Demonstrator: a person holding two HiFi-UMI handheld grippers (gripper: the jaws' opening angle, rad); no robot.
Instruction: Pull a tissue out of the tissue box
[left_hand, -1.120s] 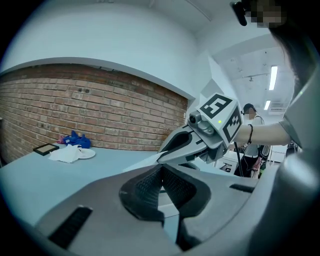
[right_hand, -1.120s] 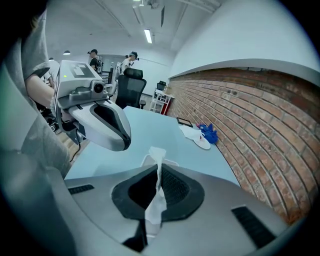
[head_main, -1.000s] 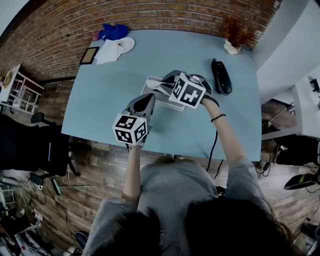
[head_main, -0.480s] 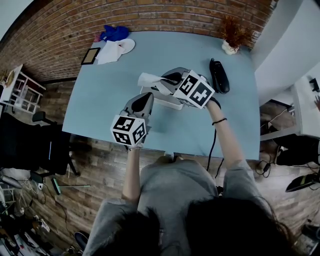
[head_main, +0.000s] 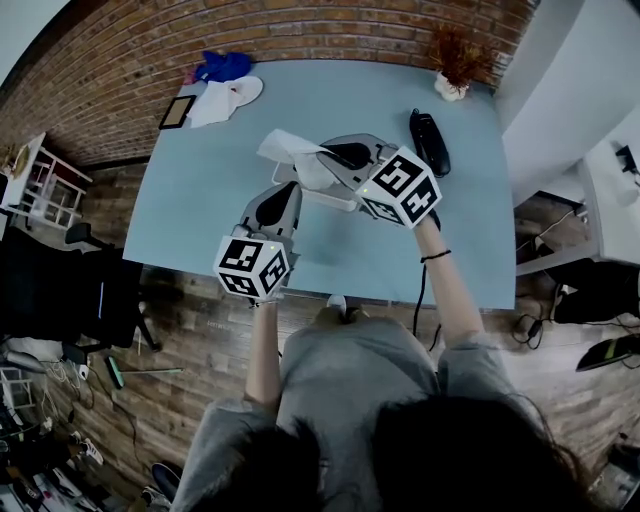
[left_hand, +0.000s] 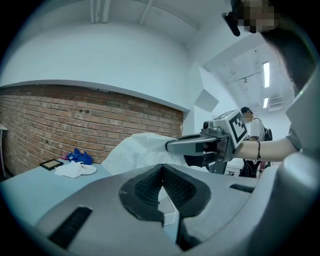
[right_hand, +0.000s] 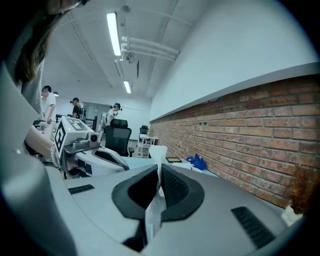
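- The tissue (head_main: 285, 148) is a thin, soft white sheet, creased and peaked, lifted above the tissue box (head_main: 335, 198); its lower end runs down to the box, a low white block near the middle of the table (head_main: 200, 190).
- The right gripper (head_main: 320, 155) has its ribbed black pads pressed together on the tissue; its own view shows the sheet pinched in the seam, standing above it and trailing below.
- The left gripper (head_main: 291, 188) has its jaws closed tip to tip with nothing between them; it sits at the box's near side, possibly touching it, though the contact is hard to read.
- The table is smooth, pale blue and rectangular; broad bare surface lies left of the box and toward the near edge.
- A black handset (head_main: 428, 142) lies right of the box, well apart; a dried plant (head_main: 452, 62) stands at the far right corner; a blue cloth (head_main: 224, 66) lies at the far left corner by the brick wall (head_main: 330, 25).
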